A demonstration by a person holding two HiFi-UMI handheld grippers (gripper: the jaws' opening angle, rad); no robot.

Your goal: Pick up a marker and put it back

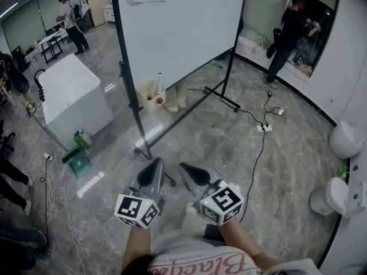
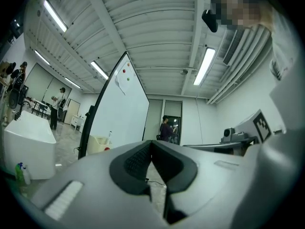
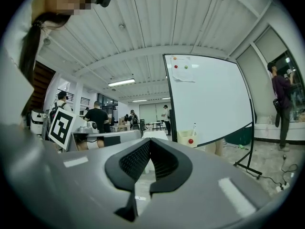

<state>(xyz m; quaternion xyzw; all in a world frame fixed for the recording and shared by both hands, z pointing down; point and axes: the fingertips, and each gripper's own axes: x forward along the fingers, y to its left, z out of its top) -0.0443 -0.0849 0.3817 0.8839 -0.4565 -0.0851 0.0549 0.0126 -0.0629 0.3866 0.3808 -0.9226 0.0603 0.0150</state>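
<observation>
**Head view, left to right.** At far upper left a person in a cap [image 1: 70, 17] stands by dark tables. Nearer, a white cabinet [image 1: 74, 93] rests on the grey marble-patterned floor [image 1: 287, 176], with a green spray bottle [image 1: 79, 138] at its lower corner. A whiteboard [image 1: 183, 27] on a black frame fills the upper centre. At its foot sits a cream tub [image 1: 148, 98], and the marker [image 1: 159, 82] stands upright in it, next to a small red object [image 1: 160, 101]. The marker is well apart from both grippers and neither touches it.

In the lower centre the left gripper [image 1: 155, 168] and the right gripper [image 1: 188, 172] are held side by side. They are near each other but not touching, and both point toward the whiteboard. In each gripper's own view the dark ribbed pads [image 2: 136, 161] meet at the tips with nothing caught between them, so both grippers are closed and empty.

Right of the grippers a black cable runs across the floor to a white power strip [image 1: 265, 128]. At upper right a second person in dark clothes [image 1: 289, 30] faces a wall opening, and two white bins [image 1: 346, 139] stand along the right wall
</observation>
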